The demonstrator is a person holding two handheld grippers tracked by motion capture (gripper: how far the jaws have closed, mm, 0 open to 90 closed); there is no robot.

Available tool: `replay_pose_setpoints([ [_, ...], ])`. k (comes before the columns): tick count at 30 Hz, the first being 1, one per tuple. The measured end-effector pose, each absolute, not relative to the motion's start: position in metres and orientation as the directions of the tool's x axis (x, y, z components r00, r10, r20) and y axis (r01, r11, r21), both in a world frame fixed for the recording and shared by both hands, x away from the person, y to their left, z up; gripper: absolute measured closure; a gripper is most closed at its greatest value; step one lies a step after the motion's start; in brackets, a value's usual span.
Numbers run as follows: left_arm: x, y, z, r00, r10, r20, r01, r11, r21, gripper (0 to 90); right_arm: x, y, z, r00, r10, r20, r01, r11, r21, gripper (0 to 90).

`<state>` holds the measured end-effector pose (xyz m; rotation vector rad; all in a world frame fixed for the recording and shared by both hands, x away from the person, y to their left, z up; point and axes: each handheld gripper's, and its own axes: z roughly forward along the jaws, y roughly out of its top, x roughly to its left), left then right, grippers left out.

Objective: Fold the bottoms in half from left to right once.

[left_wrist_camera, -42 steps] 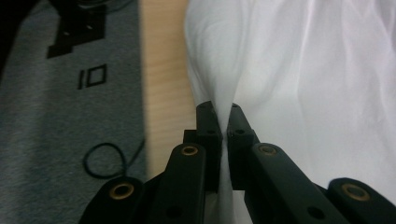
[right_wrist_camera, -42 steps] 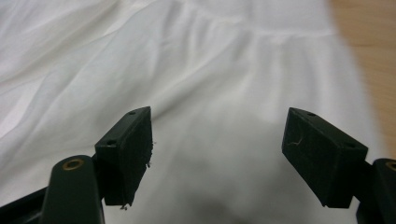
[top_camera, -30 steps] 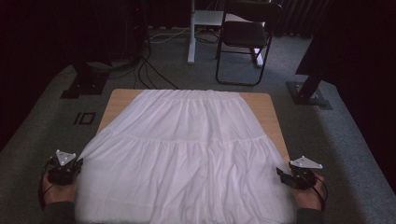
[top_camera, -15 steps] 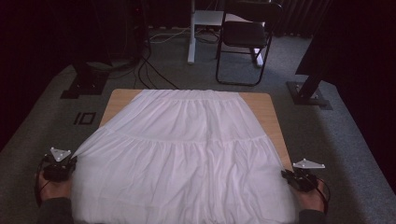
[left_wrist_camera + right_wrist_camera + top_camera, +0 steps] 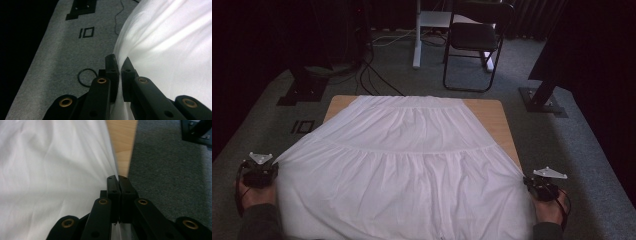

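Note:
A white tiered skirt (image 5: 412, 160) lies spread over a wooden table (image 5: 492, 112), waistband at the far end and hem toward me. My left gripper (image 5: 272, 167) sits off the table's left side, shut on the skirt's left hem corner and pulling it taut. In the left gripper view, the jaws (image 5: 119, 62) pinch the white cloth (image 5: 170, 45). My right gripper (image 5: 528, 181) is at the right hem corner. In the right gripper view, its jaws (image 5: 117, 178) are pressed together on the skirt's edge (image 5: 50, 170) beside the table's bare wood (image 5: 123, 142).
Grey carpet surrounds the table. A black folding chair (image 5: 474, 37) and a white post (image 5: 416, 35) stand beyond it, with cables (image 5: 372, 75) on the floor. Black stand bases (image 5: 297, 92) (image 5: 542, 100) flank the far corners. A floor socket plate (image 5: 303, 126) lies at the left.
My left gripper has moved outward to the left, drawing the skirt's left corner wider. The right gripper has shifted slightly outward at the right corner.

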<state>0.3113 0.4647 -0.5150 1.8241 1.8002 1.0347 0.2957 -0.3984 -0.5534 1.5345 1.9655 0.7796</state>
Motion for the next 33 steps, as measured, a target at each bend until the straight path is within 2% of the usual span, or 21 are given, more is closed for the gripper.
replay_pose_setpoints([
  [3,0.312,0.47,-0.514,-0.118,0.965,0.236,0.692,-0.09,0.717,88.5,0.296,-0.403,-0.553,-0.211,0.977,-0.027,0.671,0.165,0.723,88.4],
  [6,0.311,0.471,-0.513,-0.13,0.966,0.223,0.686,-0.075,0.724,88.5,0.295,-0.4,-0.555,-0.241,0.97,-0.016,0.661,0.177,0.73,88.2],
  [10,0.303,0.46,-0.507,-0.08,0.977,0.196,0.652,-0.097,0.752,88.4,0.293,-0.389,-0.557,-0.293,0.955,-0.041,0.645,0.229,0.729,87.9],
  [14,0.289,0.447,-0.492,-0.005,0.991,0.135,0.595,-0.105,0.797,88.3,0.294,-0.383,-0.555,-0.302,0.952,-0.055,0.64,0.246,0.728,85.2],
  [19,0.275,0.421,-0.461,0.1,0.99,0.097,0.505,-0.134,0.853,88.3,0.294,-0.379,-0.554,-0.297,0.952,-0.07,0.626,0.249,0.739,69.8],
  [22,0.272,0.399,-0.442,0.177,0.977,0.117,0.46,-0.187,0.868,88.2,0.293,-0.377,-0.554,-0.289,0.955,-0.075,0.622,0.246,0.743,61.9],
  [27,0.274,0.359,-0.416,0.31,0.942,0.127,0.385,-0.246,0.89,88.2,0.29,-0.375,-0.553,-0.291,0.954,-0.069,0.611,0.241,0.754,56.3],
  [30,0.277,0.343,-0.407,0.359,0.925,0.126,0.354,-0.261,0.898,88.1,0.289,-0.374,-0.553,-0.296,0.953,-0.07,0.607,0.243,0.757,55.0],
  [33,0.282,0.312,-0.391,0.449,0.884,0.131,0.289,-0.282,0.915,88.1,0.287,-0.372,-0.552,-0.297,0.952,-0.068,0.604,0.243,0.759,53.7],
])
